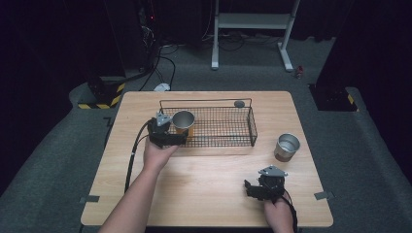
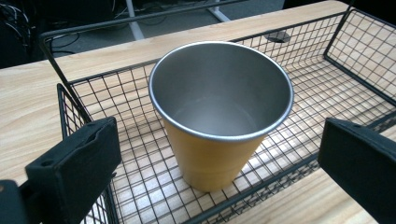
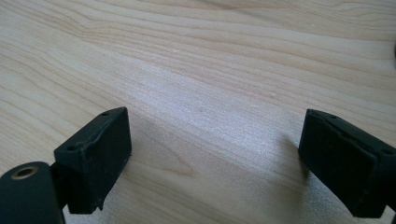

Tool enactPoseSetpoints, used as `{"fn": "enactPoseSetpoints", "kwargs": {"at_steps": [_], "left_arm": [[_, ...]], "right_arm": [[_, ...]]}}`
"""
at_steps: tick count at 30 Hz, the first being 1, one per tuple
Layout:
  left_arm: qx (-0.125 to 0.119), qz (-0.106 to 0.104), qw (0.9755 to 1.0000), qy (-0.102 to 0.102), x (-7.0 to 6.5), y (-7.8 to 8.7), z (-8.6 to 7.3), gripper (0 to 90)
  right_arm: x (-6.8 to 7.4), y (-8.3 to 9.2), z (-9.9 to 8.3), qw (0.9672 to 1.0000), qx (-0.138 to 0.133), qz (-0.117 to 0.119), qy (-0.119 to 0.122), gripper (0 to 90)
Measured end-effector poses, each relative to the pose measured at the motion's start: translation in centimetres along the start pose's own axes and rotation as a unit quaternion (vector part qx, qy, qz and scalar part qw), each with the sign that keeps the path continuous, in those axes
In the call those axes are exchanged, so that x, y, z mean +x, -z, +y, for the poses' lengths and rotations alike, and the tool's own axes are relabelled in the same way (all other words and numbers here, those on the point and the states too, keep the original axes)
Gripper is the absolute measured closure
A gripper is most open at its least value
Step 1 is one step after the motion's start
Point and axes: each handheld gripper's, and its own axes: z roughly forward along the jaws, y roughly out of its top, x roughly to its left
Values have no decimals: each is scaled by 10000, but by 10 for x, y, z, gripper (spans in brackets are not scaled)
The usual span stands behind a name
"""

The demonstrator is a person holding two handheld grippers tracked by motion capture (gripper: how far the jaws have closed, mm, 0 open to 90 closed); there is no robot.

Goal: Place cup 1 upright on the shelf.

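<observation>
An orange metal cup (image 1: 184, 121) (image 2: 219, 116) stands upright in the left end of a black wire basket (image 1: 228, 127) (image 2: 345, 56). My left gripper (image 1: 167, 136) (image 2: 219, 163) hovers just in front of that cup, jaws wide open and apart from it. A second, silver-rimmed brown cup (image 1: 286, 147) stands on the table to the right of the basket. My right gripper (image 1: 255, 189) (image 3: 215, 163) is near the table's front right, open over bare wood with nothing between its jaws.
The wooden table (image 1: 209, 179) has free room across its middle and front. A small round grey grommet (image 1: 239, 103) (image 2: 276, 36) sits behind the basket. Cables (image 1: 131, 160) trail from the left gripper. A white desk frame (image 1: 252, 29) stands on the floor beyond.
</observation>
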Motion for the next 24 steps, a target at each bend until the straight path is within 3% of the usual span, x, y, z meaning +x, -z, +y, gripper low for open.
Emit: {"fn": "enactPoseSetpoints", "kwargs": {"at_steps": [6, 24], "left_arm": [[36, -43, 9999, 133, 5, 8, -6, 0], [44, -143, 9998, 108, 16, 28, -26, 0]], "right_arm": [[0, 0, 0, 10000, -2, 1, -7, 95], [0, 0, 0, 10000, -8, -3, -8, 95]]}}
